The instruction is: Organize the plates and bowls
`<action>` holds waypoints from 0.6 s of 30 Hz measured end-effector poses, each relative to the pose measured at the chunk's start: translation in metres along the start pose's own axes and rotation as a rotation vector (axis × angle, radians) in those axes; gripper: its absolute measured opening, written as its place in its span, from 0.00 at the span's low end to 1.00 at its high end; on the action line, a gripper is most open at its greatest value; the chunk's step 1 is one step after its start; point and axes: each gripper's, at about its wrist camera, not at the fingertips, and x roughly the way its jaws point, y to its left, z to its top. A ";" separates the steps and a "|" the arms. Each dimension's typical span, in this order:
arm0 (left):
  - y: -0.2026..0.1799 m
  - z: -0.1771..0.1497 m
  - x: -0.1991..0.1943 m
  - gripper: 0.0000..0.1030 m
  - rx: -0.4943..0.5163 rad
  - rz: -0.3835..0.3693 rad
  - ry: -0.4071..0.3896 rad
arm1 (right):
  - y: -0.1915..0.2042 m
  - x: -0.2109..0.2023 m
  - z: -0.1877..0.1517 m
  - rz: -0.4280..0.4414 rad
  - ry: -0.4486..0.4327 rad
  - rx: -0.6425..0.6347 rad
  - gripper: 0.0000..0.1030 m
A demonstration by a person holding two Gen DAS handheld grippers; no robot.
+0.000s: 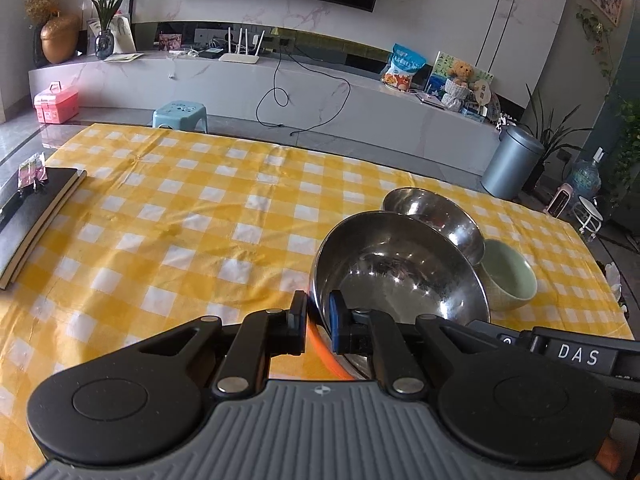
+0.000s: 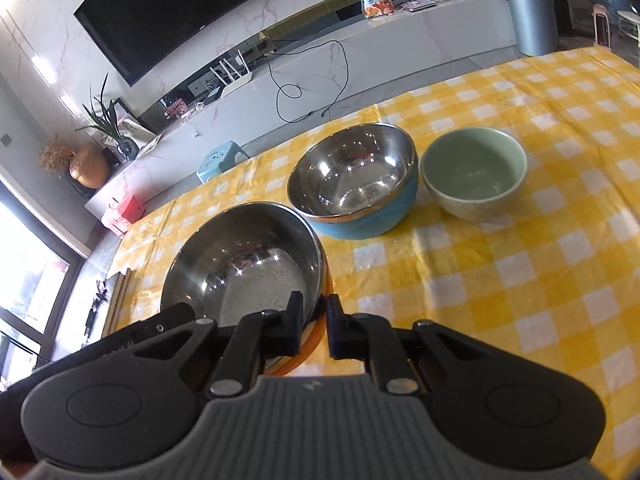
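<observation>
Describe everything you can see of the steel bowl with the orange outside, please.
The round steel bowl with the orange outside is the nearest of three bowls on the yellow checked tablecloth. Its inside is shiny metal and looks empty; only a strip of orange shows under the rim. It sits tilted. Both grippers pinch its rim: the left gripper and the right gripper each have one finger inside and one outside. It stands apart from the blue-sided steel bowl behind it.

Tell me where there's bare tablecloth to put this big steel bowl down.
The widest free patch is the checked cloth between the black book on the left and the large steel bowl. There is also bare cloth near the green bowl, toward the camera in the right wrist view. It is crowded where the blue steel bowl sits close beside the green bowl.
</observation>
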 end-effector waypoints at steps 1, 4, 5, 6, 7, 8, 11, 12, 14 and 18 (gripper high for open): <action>-0.001 -0.002 -0.005 0.12 -0.008 -0.003 -0.004 | 0.000 -0.006 -0.002 0.005 -0.007 0.002 0.09; -0.002 -0.010 -0.019 0.12 -0.043 -0.016 -0.004 | -0.001 -0.023 -0.008 0.006 -0.022 0.004 0.08; -0.001 -0.014 -0.023 0.12 -0.053 -0.020 -0.004 | -0.002 -0.029 -0.011 0.010 -0.028 0.009 0.08; -0.002 -0.018 -0.027 0.12 -0.062 -0.024 -0.002 | -0.004 -0.033 -0.014 0.013 -0.032 0.017 0.08; -0.003 -0.022 -0.031 0.12 -0.069 -0.028 0.000 | -0.007 -0.040 -0.018 0.016 -0.038 0.028 0.08; -0.003 -0.027 -0.034 0.12 -0.073 -0.031 0.003 | -0.009 -0.045 -0.023 0.017 -0.043 0.038 0.08; -0.006 -0.039 -0.040 0.12 -0.074 -0.041 0.016 | -0.017 -0.059 -0.036 0.019 -0.061 0.069 0.08; -0.007 -0.043 -0.043 0.13 -0.081 -0.049 0.025 | -0.020 -0.063 -0.041 0.018 -0.066 0.078 0.08; -0.006 -0.051 -0.046 0.13 -0.095 -0.067 0.041 | -0.024 -0.070 -0.047 0.011 -0.077 0.089 0.08; -0.005 -0.063 -0.053 0.13 -0.098 -0.070 0.054 | -0.028 -0.081 -0.056 0.017 -0.079 0.101 0.08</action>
